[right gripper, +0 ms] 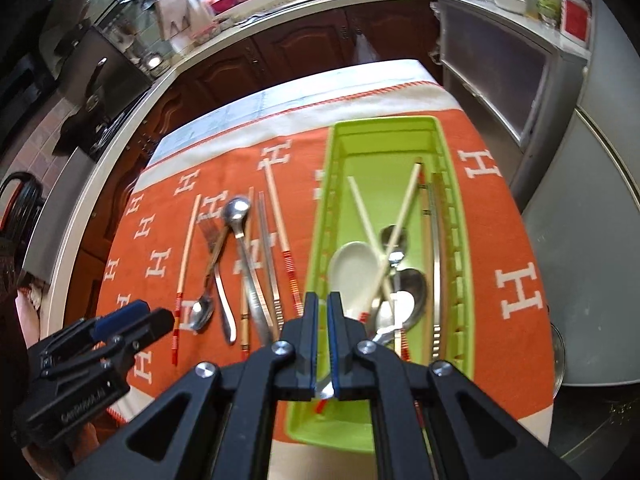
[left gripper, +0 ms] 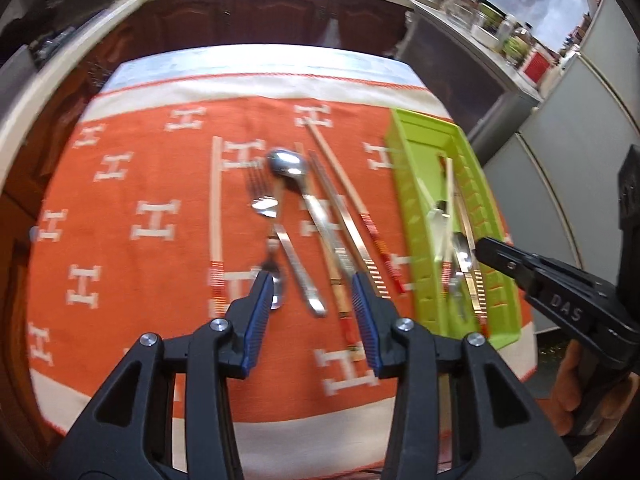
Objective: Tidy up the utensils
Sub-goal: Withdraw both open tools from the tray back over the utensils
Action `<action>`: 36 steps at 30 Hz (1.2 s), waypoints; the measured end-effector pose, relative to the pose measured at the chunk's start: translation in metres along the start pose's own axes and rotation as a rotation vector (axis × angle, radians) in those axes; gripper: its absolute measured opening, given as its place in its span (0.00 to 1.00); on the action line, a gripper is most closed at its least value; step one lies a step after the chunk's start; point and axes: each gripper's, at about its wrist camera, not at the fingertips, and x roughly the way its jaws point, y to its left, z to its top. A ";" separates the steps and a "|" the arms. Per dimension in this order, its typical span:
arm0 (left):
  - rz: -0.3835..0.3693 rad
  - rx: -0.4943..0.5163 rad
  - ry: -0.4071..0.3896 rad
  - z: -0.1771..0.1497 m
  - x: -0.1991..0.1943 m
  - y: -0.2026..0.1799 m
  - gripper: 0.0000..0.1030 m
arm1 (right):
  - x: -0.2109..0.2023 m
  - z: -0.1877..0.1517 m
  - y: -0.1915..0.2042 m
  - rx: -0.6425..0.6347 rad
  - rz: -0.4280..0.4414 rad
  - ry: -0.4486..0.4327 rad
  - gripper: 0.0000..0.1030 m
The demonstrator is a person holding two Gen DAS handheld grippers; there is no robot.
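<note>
A green utensil tray point(right gripper: 320, 216) lies on the orange cloth and holds spoons, a white spoon point(right gripper: 354, 264) and chopsticks. It also shows at the right in the left wrist view point(left gripper: 404, 152). Loose on the cloth lie a fork point(left gripper: 260, 196), a long spoon point(left gripper: 288, 164), a small spoon point(left gripper: 278, 284), metal chopsticks point(left gripper: 340, 216) and wooden chopsticks point(left gripper: 216, 208). My left gripper point(left gripper: 314, 284) is open above the loose utensils. My right gripper point(right gripper: 323, 304) is nearly shut over the tray's near end, on a metal spoon handle point(right gripper: 326, 390).
The orange cloth point(left gripper: 140, 184) with white H marks covers the table. Dark wooden cabinets point(right gripper: 304, 48) and a countertop stand behind. A grey appliance point(right gripper: 592, 208) stands to the right of the table.
</note>
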 end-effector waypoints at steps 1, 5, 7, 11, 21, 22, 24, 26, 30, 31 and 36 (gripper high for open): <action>0.031 0.001 -0.018 -0.001 -0.004 0.006 0.36 | 0.000 0.000 0.005 -0.009 0.004 0.001 0.04; 0.077 -0.020 -0.051 -0.005 -0.013 0.028 0.36 | 0.004 -0.002 0.028 -0.053 0.018 0.012 0.04; 0.078 -0.038 -0.048 -0.006 -0.014 0.040 0.36 | 0.006 -0.002 0.038 -0.071 0.025 0.018 0.04; 0.095 -0.060 -0.048 -0.007 -0.011 0.058 0.36 | 0.011 0.000 0.059 -0.108 0.035 0.027 0.04; 0.115 -0.135 -0.019 -0.006 0.008 0.099 0.36 | 0.031 0.013 0.092 -0.164 0.059 0.049 0.04; 0.117 -0.139 -0.014 -0.005 0.011 0.102 0.36 | 0.034 0.015 0.095 -0.169 0.062 0.052 0.04; 0.122 -0.143 -0.006 -0.004 0.016 0.106 0.36 | 0.039 0.017 0.099 -0.175 0.068 0.059 0.04; 0.124 -0.146 0.004 -0.003 0.022 0.110 0.36 | 0.045 0.020 0.101 -0.181 0.073 0.066 0.04; 0.129 -0.144 0.020 0.000 0.033 0.113 0.36 | 0.059 0.027 0.105 -0.180 0.082 0.083 0.04; 0.128 -0.146 0.024 0.001 0.036 0.114 0.36 | 0.062 0.029 0.105 -0.179 0.085 0.086 0.04; 0.106 -0.160 0.034 0.008 0.050 0.122 0.36 | 0.077 0.036 0.105 -0.170 0.094 0.106 0.04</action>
